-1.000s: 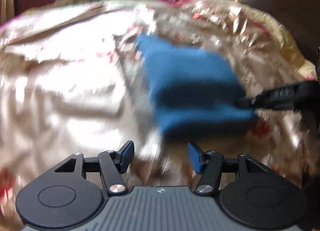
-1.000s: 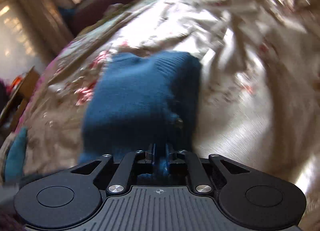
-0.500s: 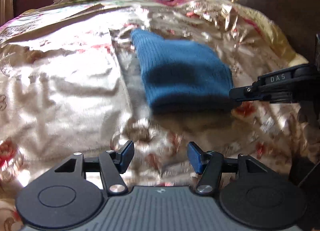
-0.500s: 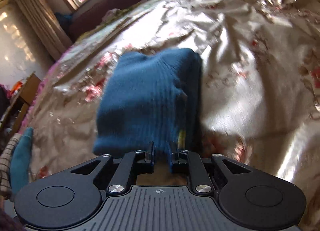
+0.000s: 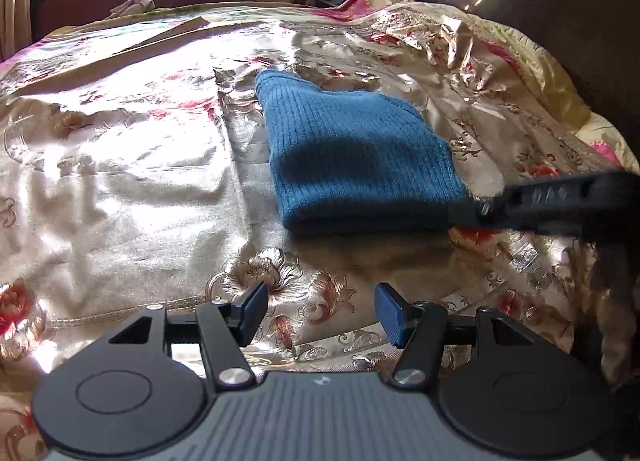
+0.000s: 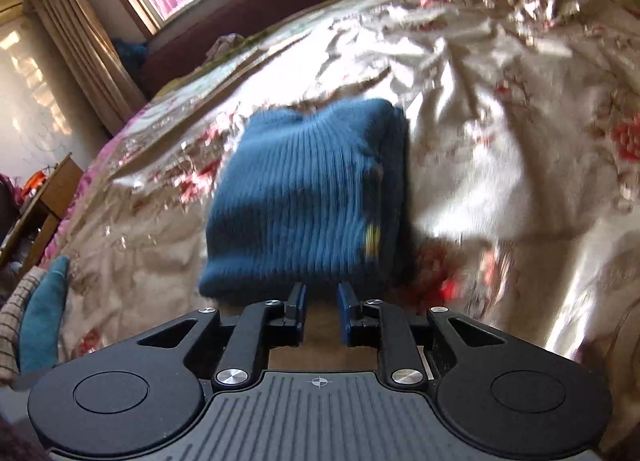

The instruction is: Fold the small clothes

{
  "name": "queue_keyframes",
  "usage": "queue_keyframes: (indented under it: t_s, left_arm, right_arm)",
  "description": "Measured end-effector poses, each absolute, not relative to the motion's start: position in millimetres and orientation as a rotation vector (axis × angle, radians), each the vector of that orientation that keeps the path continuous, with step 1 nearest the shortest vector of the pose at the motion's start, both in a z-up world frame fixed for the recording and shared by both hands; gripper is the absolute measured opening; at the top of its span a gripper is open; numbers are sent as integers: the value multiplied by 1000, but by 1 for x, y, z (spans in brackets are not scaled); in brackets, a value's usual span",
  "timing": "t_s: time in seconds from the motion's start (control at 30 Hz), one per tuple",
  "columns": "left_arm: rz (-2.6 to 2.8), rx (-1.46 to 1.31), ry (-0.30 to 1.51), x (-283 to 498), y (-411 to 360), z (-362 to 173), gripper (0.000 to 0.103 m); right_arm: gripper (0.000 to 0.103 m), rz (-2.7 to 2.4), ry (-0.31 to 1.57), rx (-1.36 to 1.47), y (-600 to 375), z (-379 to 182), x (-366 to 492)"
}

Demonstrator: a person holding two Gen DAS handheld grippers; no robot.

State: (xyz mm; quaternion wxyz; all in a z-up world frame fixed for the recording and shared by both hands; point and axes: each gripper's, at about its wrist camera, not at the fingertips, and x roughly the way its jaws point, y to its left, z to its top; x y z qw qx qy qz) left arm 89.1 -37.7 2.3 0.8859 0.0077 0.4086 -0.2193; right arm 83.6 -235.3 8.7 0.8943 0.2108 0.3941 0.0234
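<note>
The blue ribbed knit garment (image 5: 360, 157) lies folded into a compact block on the floral satin bedspread (image 5: 120, 165), so the fold itself looks finished and the step in hand is the letting go. The right tool (image 6: 321, 313) sits just at the near edge of the knit with its jaws parted a little and nothing between them; in the left wrist view it shows as a dark blurred bar at the garment's right corner. The left tool (image 5: 320, 313) is spread wide and empty, hanging over bare bedspread, near the garment but apart from it. The next move probably calls for drawing the right tool straight back without snagging the loose ribbed edge, then either squaring the block or reaching for another piece; a teal cloth (image 6: 42, 313) lies at the far left. Against half a second ago, the right jaws have opened wider and come off the fabric they were pinching, and the knit has settled flat; the left tool is unchanged.
</note>
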Motion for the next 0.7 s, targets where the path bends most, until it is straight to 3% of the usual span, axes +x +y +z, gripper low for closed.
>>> queue_keyframes:
  t_s: [0.4,0.57,0.7]
  left_arm:
    - [-424,26,891,88,-52,-2,62]
    - [-369,18,886,89,-48,-1,68]
    - [-338,1,907,90,-43,-5,69]
  right_arm:
    - [19,38,829,444,-233,-9,71]
    - [19,13,818,411,-229,-6,67]
    - [26,8,822,388,-224,-5,62]
